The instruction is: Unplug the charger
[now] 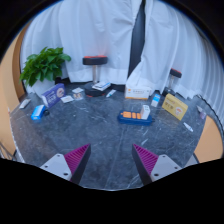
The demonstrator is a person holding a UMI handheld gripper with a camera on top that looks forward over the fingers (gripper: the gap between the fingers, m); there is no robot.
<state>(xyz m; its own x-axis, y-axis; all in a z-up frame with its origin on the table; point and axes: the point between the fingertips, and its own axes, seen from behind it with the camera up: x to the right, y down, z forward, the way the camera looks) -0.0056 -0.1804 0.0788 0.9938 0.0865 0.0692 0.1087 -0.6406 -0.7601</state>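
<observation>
My gripper [111, 160] is open, and its two magenta pads [76, 158] stand wide apart with nothing between them, low over the dark marble table [100, 135]. Well beyond the fingers, right of the middle, a flat blue and orange piece [133, 119] lies on the table. A small white block [145, 111] stands upright on it. It may be the charger, but I cannot tell for sure. No cable shows.
A potted green plant [45, 65] stands at the back left, with a blue card [52, 95] and a small blue thing [38, 112] near it. A black device [98, 90], a white box [137, 90] and a yellow box [175, 106] lie further back. A white curtain [100, 30] hangs behind.
</observation>
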